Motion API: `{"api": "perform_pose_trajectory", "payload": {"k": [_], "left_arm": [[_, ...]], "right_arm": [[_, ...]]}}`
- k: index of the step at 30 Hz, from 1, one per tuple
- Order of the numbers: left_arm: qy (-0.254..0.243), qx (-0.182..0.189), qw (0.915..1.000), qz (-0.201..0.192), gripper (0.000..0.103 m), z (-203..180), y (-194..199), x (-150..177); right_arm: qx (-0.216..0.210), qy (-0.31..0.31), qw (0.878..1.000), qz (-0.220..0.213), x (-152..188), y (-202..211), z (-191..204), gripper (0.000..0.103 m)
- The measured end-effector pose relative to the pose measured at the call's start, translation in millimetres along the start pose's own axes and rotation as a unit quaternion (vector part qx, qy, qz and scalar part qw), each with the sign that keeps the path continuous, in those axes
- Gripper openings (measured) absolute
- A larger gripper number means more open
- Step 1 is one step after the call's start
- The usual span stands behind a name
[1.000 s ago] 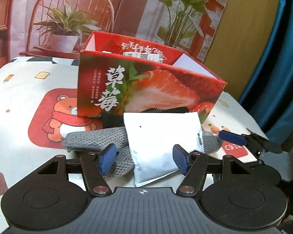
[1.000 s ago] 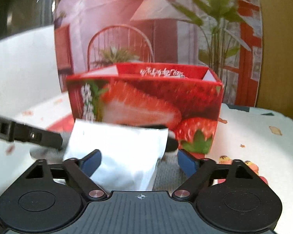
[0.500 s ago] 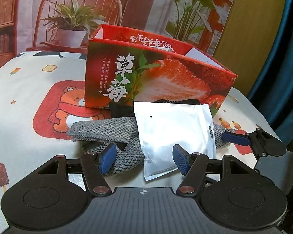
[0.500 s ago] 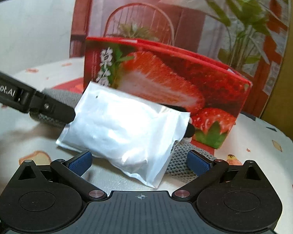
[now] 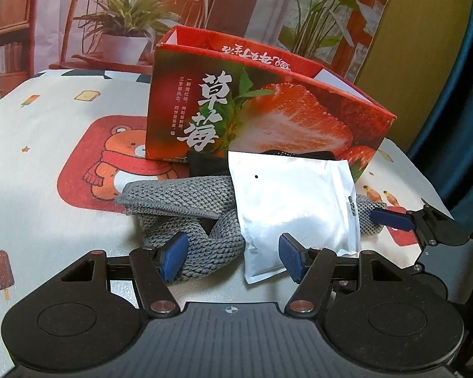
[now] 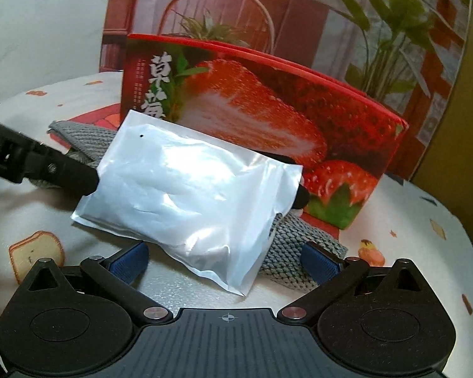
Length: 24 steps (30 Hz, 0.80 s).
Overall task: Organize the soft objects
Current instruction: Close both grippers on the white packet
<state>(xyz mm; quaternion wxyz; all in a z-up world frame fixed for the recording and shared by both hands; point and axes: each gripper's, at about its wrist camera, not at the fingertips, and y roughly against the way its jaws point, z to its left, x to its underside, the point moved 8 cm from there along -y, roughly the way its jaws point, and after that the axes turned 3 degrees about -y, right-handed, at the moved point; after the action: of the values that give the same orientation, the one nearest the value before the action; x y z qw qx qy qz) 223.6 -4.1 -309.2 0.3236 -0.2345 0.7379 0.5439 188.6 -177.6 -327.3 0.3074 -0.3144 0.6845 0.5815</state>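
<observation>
A white soft pouch [image 5: 294,204] lies on a grey knitted cloth [image 5: 179,201] in front of an open red strawberry box [image 5: 261,116]. A black item [image 5: 205,163] peeks out behind them. My left gripper [image 5: 233,256] is open, its blue pads around the pouch's near corner and the cloth's edge. My right gripper [image 6: 224,263] is open, just short of the pouch [image 6: 189,195], with the cloth [image 6: 293,252] under it. The box also shows in the right wrist view [image 6: 261,116]. The right gripper's finger shows at the right in the left wrist view [image 5: 391,215].
The objects sit on a table [image 5: 47,220] covered with a white cartoon-print cloth with a red bear patch [image 5: 110,160]. A printed backdrop [image 5: 126,15] of chair and plants hangs behind. A blue curtain [image 5: 457,110] is at the right edge.
The left wrist view has drawn slightly back and left; the pouch and cloth stay in place. The right gripper has swung round to the pouch's near side, jaws open throughout.
</observation>
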Motion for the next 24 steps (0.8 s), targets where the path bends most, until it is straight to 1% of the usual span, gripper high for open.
{"api": "perform_pose_trajectory", "payload": {"k": [7, 12, 16, 19, 24], "left_arm": [[0.007, -0.006, 1.0000, -0.001, 0.067, 1, 0, 0], [0.008, -0.005, 0.9999, -0.012, 0.067, 1, 5, -5], [0.011, 0.002, 0.9994, -0.034, 0.067, 4, 15, -16], [0.004, 0.007, 0.9989, -0.047, 0.067, 5, 22, -27], [-0.032, 0.009, 0.9974, -0.064, 0.067, 4, 30, -39]], "right_arm": [[0.008, -0.007, 1.000, 0.002, 0, -2, -4, 0.102], [0.020, -0.010, 1.000, -0.007, -2, 1, -5, 0.102], [0.010, -0.039, 0.999, -0.025, -8, 8, -15, 0.100], [0.000, -0.057, 0.998, -0.035, -17, 14, -23, 0.098], [-0.022, -0.061, 0.996, -0.063, -39, 23, -28, 0.097]]}}
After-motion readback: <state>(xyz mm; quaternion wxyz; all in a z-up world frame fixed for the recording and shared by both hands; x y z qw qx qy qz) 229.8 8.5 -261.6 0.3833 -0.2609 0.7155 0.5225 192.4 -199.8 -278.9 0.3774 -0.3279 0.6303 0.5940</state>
